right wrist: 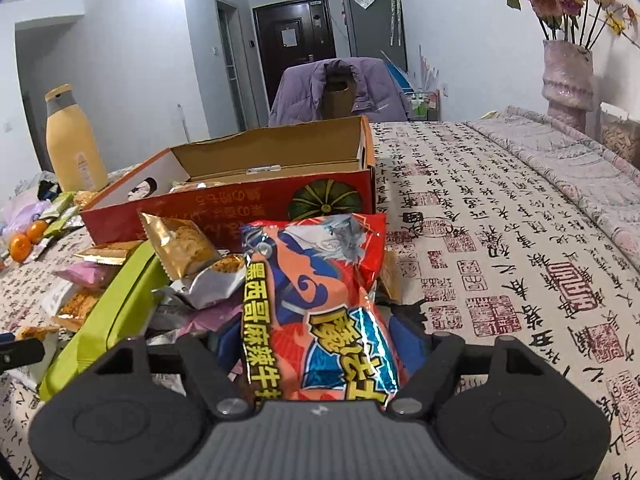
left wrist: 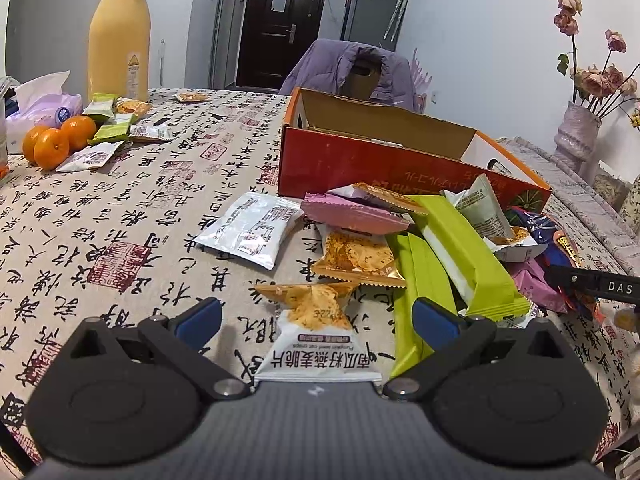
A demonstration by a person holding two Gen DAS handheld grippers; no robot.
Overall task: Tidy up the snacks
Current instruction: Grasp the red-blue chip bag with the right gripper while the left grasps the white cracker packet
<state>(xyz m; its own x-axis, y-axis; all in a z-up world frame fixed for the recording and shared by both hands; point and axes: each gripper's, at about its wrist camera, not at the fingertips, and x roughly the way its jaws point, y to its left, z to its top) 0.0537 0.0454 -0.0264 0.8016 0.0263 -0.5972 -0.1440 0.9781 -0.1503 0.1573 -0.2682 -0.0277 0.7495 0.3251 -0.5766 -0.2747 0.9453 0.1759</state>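
Note:
An open orange cardboard box (left wrist: 360, 168) stands on the table; it also shows in the right wrist view (right wrist: 224, 208). A pile of snack packets (left wrist: 420, 232) lies in front of it. My left gripper (left wrist: 316, 320) is open, its blue pads either side of a white and gold oat-crisp packet (left wrist: 316, 340) that lies on the cloth. My right gripper (right wrist: 316, 340) is closed around a big red and blue snack bag (right wrist: 320, 300), which stands up between the fingers. A green packet (right wrist: 116, 308) and gold packets (right wrist: 180, 248) lie left of it.
A yellow bottle (left wrist: 120, 36), oranges (left wrist: 52, 144), a tissue pack and several loose packets (left wrist: 112, 128) sit at the far left. A vase of dried roses (right wrist: 568, 76) stands at the far right. A chair with a purple jacket (left wrist: 352, 68) is behind the box.

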